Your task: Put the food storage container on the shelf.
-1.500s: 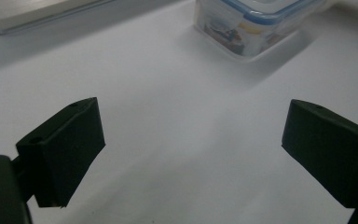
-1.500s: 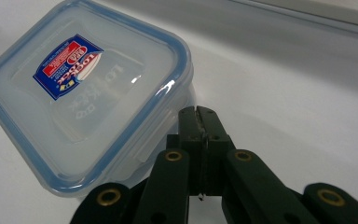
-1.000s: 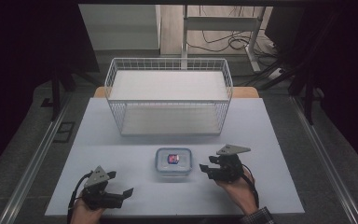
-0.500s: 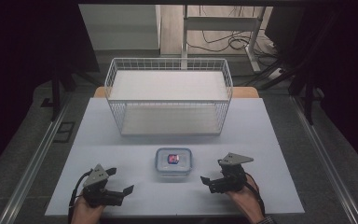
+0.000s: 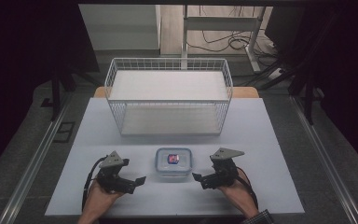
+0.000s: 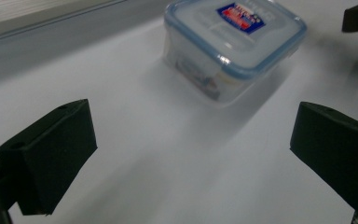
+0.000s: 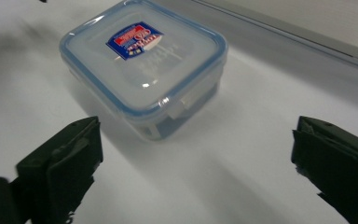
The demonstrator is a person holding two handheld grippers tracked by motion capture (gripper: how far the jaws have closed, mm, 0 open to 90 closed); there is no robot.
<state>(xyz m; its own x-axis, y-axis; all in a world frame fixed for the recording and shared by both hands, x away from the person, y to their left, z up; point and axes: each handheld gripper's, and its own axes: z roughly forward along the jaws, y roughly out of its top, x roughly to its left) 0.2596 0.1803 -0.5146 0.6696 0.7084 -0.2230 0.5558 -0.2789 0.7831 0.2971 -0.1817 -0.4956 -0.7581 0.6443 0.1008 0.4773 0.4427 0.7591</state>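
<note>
Right tool (image 5: 196,177) spread, lidded box (image 7: 142,65) latch facing, wire basket (image 5: 168,100) from above

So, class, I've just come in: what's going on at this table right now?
A person holds a gripper in each hand, either side of a small clear lidded container on the white table. The left gripper and the right gripper both point at it with jaws open, and both have just been opening, with nothing between them. The container's lid is on, and neither gripper touches it. A wire basket stands behind.
</note>
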